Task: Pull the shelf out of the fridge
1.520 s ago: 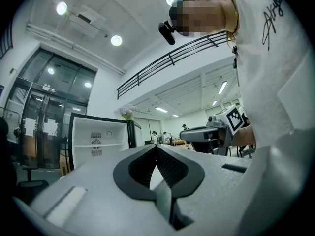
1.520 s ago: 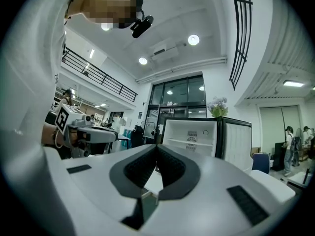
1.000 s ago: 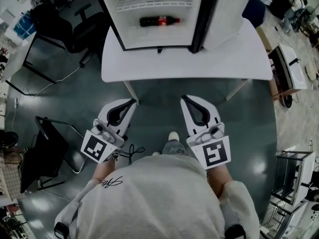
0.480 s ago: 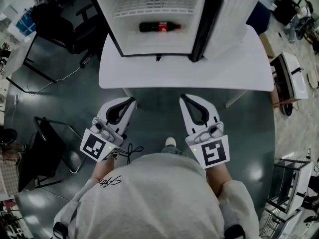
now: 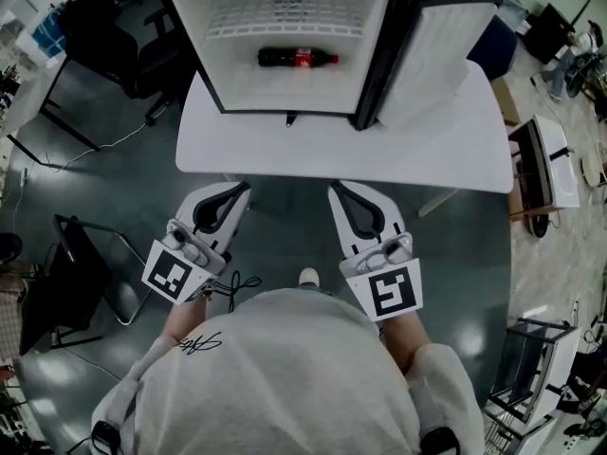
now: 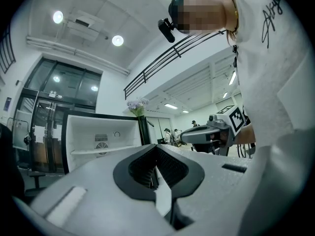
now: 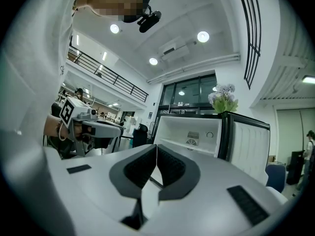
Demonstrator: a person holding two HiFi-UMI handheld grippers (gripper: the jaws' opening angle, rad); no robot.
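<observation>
Fridge (image 5: 285, 93), door open, on counter (image 5: 332, 154): shelf (image 5: 285, 19) seated, bottle (image 5: 297, 59) inside (lying flat). Left gripper (image 5: 245, 189), right gripper (image 5: 334, 191): fingers together, empty, short of counter.

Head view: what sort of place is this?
Probably an open-plan lab or office workspace: small white open fridge on a white rectangular table, black office chair beside it, black balcony railing overhead.

The head view was dimly and evenly lit, the grey floor (image 5: 114, 188) rendered dark, with soft lamp reflections picked up on it at lower right. The white interior of the fridge (image 5: 228, 74) and the table (image 5: 332, 150) were shown brightest. Both gripper views were strongly bent by the wide lens and ringed in black at the corners. Round ceiling lights (image 6: 117, 40) were caught glaring overhead, and the nearest foreground was slightly softened.
</observation>
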